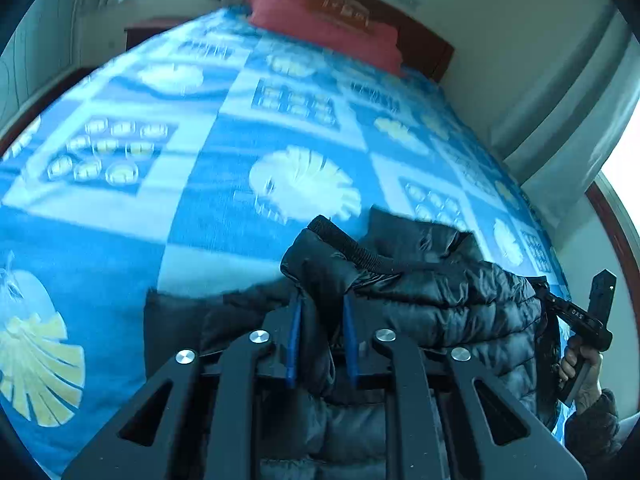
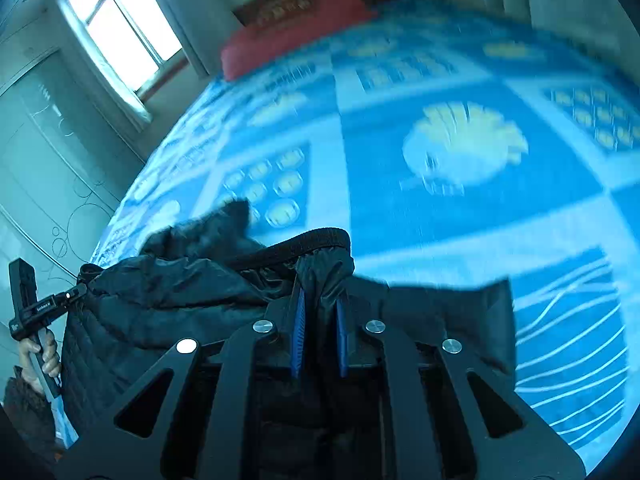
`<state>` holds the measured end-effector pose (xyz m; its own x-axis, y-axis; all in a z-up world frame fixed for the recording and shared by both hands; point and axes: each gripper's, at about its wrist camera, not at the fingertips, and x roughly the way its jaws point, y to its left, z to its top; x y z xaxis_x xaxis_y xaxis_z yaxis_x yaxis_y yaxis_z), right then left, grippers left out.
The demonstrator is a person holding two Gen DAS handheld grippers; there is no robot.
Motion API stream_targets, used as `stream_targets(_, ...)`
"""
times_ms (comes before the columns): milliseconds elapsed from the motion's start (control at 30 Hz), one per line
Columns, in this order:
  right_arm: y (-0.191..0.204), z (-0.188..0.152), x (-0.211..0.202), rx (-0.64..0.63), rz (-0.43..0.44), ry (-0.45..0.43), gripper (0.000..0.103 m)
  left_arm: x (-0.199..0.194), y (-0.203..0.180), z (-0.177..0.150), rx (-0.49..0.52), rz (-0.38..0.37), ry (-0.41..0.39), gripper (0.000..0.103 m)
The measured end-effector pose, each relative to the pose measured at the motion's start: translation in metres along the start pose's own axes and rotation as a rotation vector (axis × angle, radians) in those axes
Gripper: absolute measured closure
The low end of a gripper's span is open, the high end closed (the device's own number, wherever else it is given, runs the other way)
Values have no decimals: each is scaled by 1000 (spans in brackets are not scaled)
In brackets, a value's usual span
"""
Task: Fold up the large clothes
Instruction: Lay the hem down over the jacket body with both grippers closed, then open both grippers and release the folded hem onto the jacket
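A black quilted puffer jacket [image 1: 448,300] is held up over the near end of the bed, stretched between my two grippers. My left gripper [image 1: 322,304] is shut on the jacket's edge beside a ribbed black band [image 1: 352,250]. My right gripper [image 2: 320,300] is shut on the jacket [image 2: 168,280] at its other end, under the same ribbed band [image 2: 296,246]. Each gripper shows in the other's view: the right one [image 1: 548,300] at the right edge, the left one [image 2: 80,284] at the left edge. The jacket's lower part hangs hidden behind the gripper bodies.
The bed is covered by a blue and white patterned blanket [image 1: 224,168] with a red pillow [image 1: 320,24] against a dark wooden headboard [image 1: 420,36]. A window [image 2: 120,28] and pale curtains [image 1: 568,120] flank the bed. A wardrobe door [image 2: 44,168] stands at the side.
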<state>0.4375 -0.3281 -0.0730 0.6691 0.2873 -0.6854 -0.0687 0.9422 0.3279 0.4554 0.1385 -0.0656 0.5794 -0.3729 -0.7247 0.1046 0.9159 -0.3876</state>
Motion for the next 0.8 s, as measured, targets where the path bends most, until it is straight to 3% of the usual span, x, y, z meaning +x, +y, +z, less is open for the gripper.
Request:
stream_targets(167,6,22,6,-1,-42,-36,91,0,-7,20,12,64,-64,87)
stream_targets(367,-10,14,57,12,-118,42,91,47,9,14,1,170,-13,87)
stream_targets(500,-25,3,81,51,-112,88,88,66,24,5,-33,161,1,86)
stream_targets(700,-30,-2,87,68,-101,78,87,78,27,-3,-38,188,-6,78)
stream_targets(800,-31,1,83,84,-85,87,84,68,33,1,-82,142,-11,75)
